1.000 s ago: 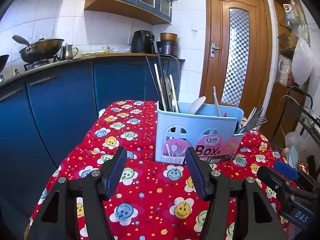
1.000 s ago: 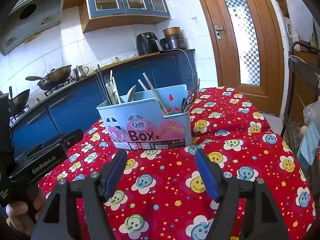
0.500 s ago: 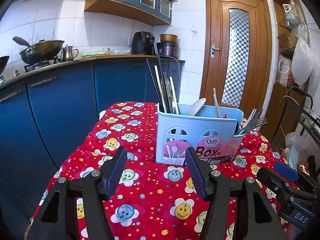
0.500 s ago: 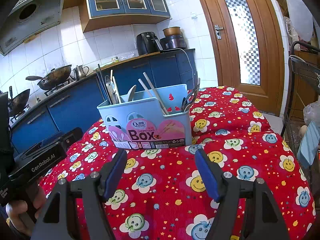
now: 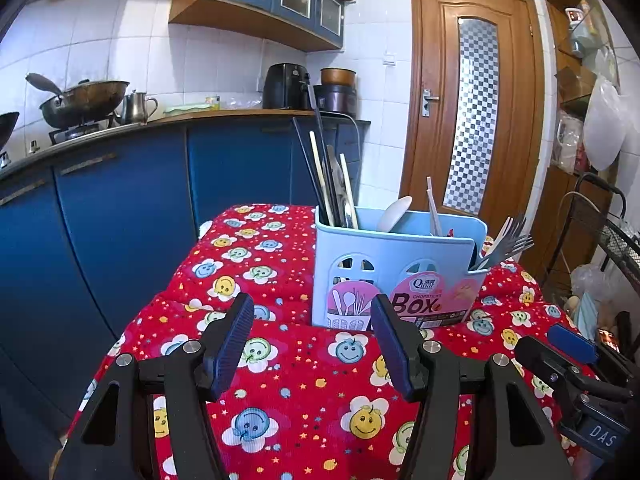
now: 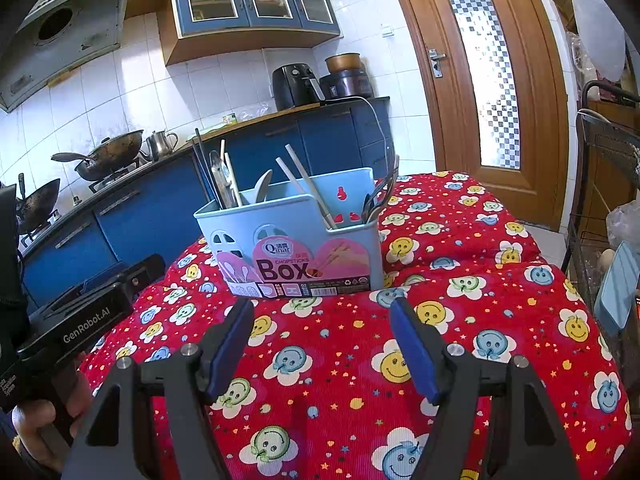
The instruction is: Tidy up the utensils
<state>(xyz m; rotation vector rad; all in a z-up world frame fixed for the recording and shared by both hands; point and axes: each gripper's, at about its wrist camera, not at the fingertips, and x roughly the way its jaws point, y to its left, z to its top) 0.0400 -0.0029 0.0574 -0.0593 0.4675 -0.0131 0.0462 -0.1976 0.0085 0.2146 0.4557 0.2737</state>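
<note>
i see bare red cloth (image 6: 460,320) all round the blue utensil box (image 6: 296,240), which stands mid-table. it holds chopsticks (image 5: 326,176), a white spoon (image 5: 394,214) and forks (image 5: 506,240). my left gripper (image 5: 312,334) and right gripper (image 6: 322,338) hover before it, jaws wide, holding nothing.

Surface covered by red smiley-flower cloth (image 5: 304,376) (image 6: 460,320). Light-blue utensil box (image 5: 396,272) (image 6: 296,240) stands upright on it, centre-far. Rest of cloth bare.
</note>
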